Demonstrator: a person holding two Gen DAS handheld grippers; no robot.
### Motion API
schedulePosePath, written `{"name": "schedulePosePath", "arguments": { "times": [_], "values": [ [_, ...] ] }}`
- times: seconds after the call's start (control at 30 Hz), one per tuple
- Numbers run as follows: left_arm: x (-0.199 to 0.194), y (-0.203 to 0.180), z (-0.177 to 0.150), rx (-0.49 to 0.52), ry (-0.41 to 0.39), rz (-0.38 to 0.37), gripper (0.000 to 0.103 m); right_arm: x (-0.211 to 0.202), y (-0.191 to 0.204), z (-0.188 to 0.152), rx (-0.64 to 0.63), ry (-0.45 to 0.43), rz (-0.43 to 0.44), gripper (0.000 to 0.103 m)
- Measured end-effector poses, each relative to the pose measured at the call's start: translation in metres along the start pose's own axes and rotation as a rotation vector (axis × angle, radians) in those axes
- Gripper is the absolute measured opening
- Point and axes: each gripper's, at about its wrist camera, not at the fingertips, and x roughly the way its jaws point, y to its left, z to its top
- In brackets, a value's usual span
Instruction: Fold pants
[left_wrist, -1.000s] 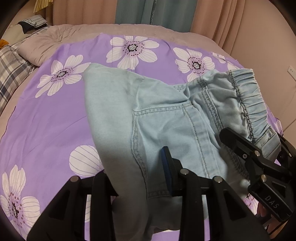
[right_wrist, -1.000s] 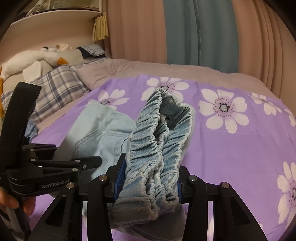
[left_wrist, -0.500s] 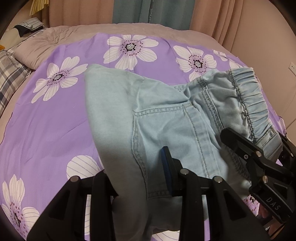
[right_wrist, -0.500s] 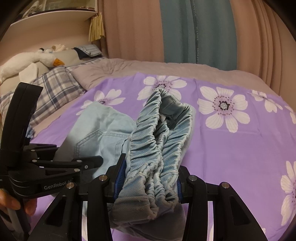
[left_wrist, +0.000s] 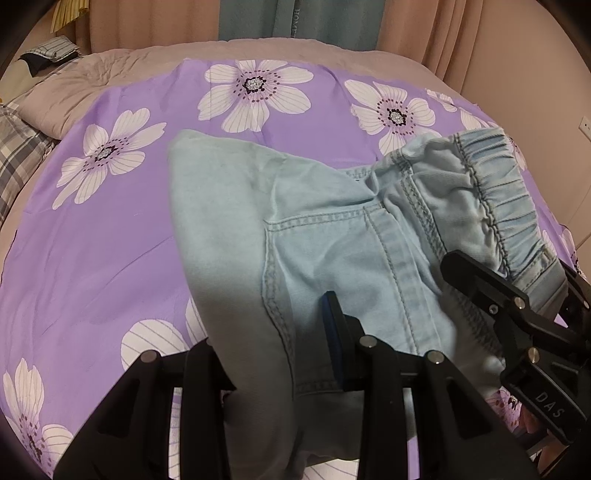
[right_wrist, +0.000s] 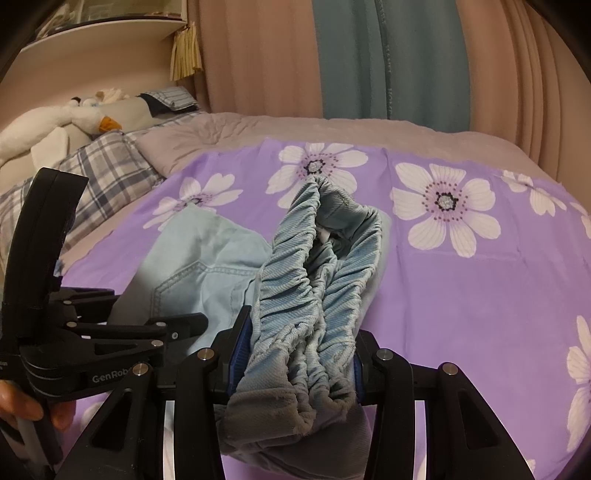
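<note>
Pants (left_wrist: 332, 258) on the floral bedspread (left_wrist: 92, 258), gripped by both: we see the left gripper (left_wrist: 273, 354) pinching denim, the right gripper (right_wrist: 299, 365) clamping the bunched waistband (right_wrist: 317, 295). Only the right view shows a plush toy (right_wrist: 55, 125). Grips unchanged; the left view sits slightly nearer the bedspread.

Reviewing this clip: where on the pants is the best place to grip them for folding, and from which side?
Grip the pants at the gathered elastic waistband, coming in from its near open edge. It is bunched into a thick ridge that fills the jaws, as the right gripper shows. The left gripper clamps the thinner cloth beside the pocket seam, probably a less firm hold.
</note>
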Motion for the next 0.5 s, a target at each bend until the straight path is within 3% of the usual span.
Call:
{"name": "schedulePosePath", "arguments": {
  "times": [0.5],
  "values": [
    [0.015,0.002,0.000,-0.001,0.019,0.005,0.032,0.012,-0.002,-0.003,0.016,0.012,-0.003,0.046]
  ]
}}
